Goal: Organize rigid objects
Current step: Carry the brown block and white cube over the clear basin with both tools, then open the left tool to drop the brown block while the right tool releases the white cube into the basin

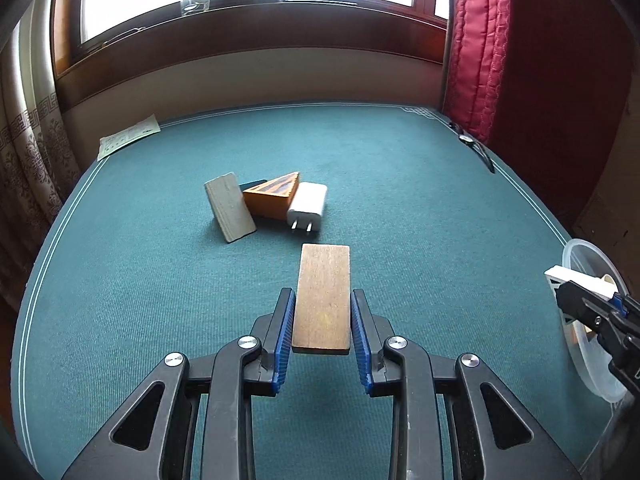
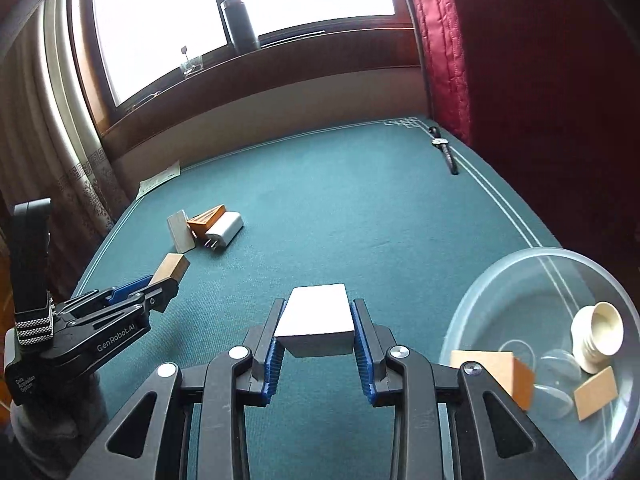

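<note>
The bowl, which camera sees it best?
The right wrist view. There the clear bowl shows almost whole, with a cup and wooden pieces inside. The left wrist view catches only a slice of it at the right edge, partly behind the right gripper.

You see a teal-green table cloth (image 1: pixel 160 280) with thin white lines near its edge. Your brown wooden block (image 1: pixel 322 300) sits between blue pads (image 1: pixel 284 332). Your other block (image 2: pixel 316 318) is white.
</note>
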